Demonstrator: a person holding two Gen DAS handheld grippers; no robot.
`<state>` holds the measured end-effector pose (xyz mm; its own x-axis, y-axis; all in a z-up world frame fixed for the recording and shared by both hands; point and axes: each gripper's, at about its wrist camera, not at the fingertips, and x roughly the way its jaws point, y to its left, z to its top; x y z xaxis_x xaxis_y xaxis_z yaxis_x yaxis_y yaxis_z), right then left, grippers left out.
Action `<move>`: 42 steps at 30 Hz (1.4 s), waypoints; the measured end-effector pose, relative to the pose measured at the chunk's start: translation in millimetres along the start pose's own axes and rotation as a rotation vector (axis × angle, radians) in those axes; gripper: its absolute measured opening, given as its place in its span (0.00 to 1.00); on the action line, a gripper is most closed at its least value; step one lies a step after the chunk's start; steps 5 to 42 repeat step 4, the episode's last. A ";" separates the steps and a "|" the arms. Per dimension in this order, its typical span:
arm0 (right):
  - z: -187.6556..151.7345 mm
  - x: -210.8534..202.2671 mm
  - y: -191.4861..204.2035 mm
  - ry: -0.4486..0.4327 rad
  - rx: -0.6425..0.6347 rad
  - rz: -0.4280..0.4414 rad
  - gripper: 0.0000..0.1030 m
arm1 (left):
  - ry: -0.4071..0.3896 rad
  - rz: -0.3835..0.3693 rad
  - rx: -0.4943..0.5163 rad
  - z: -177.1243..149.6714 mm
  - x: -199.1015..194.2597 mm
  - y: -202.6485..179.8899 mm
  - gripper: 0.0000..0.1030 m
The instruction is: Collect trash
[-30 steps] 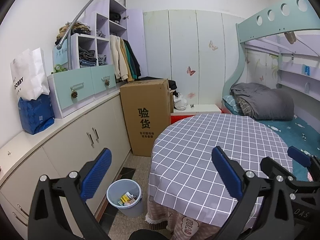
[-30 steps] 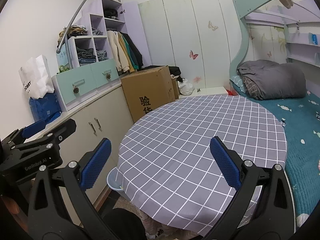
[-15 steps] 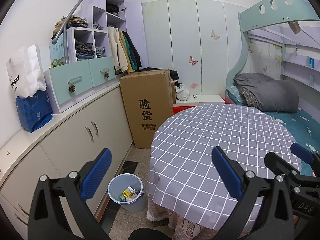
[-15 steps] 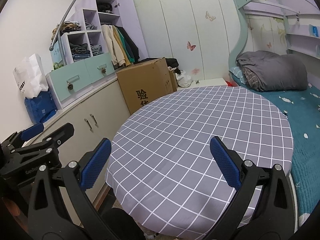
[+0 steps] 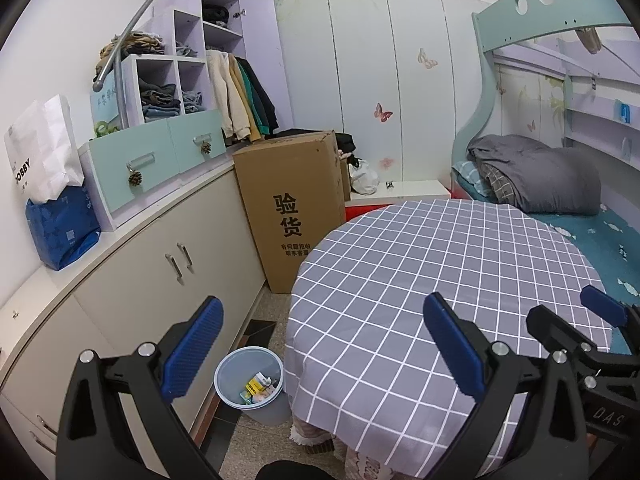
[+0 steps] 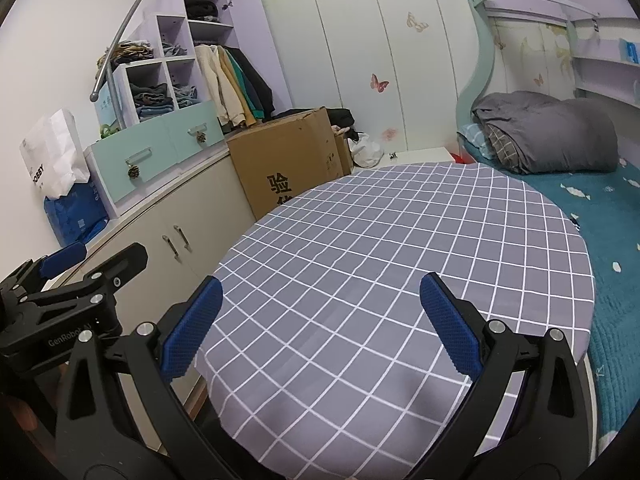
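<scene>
A pale blue waste bin (image 5: 250, 384) stands on the floor between the cabinets and the round table, with several wrappers inside it. My left gripper (image 5: 320, 344) is open and holds nothing, hanging above the table's left edge with the bin below its left finger. Over the grey checked tablecloth (image 6: 400, 264) my right gripper (image 6: 320, 320) is open too, nothing between its blue pads. The right gripper (image 5: 600, 320) shows at the lower right of the left wrist view. The left gripper (image 6: 68, 276) shows at the left of the right wrist view.
Beige cabinets (image 5: 160, 280) run along the left wall, carrying a blue bag (image 5: 60, 232) and a white paper bag (image 5: 40, 152). A tall cardboard box (image 5: 292, 208) stands behind the table. A bunk bed with a grey duvet (image 5: 540, 176) fills the right side.
Both grippers have drawn back and risen a little, so more of the table top and floor shows. Their jaws stay just as wide.
</scene>
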<state>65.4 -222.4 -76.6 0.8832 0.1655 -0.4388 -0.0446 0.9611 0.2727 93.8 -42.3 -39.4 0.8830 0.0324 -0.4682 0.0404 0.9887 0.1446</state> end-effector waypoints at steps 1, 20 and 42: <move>0.4 2.6 -3.8 0.004 0.003 -0.004 0.94 | 0.005 0.000 0.001 0.1 2.9 -2.3 0.95; 1.0 10.1 -13.0 0.021 0.003 -0.010 0.94 | 0.027 0.000 0.007 1.3 15.5 -12.1 0.95; 1.0 10.1 -13.0 0.021 0.003 -0.010 0.94 | 0.027 0.000 0.007 1.3 15.5 -12.1 0.95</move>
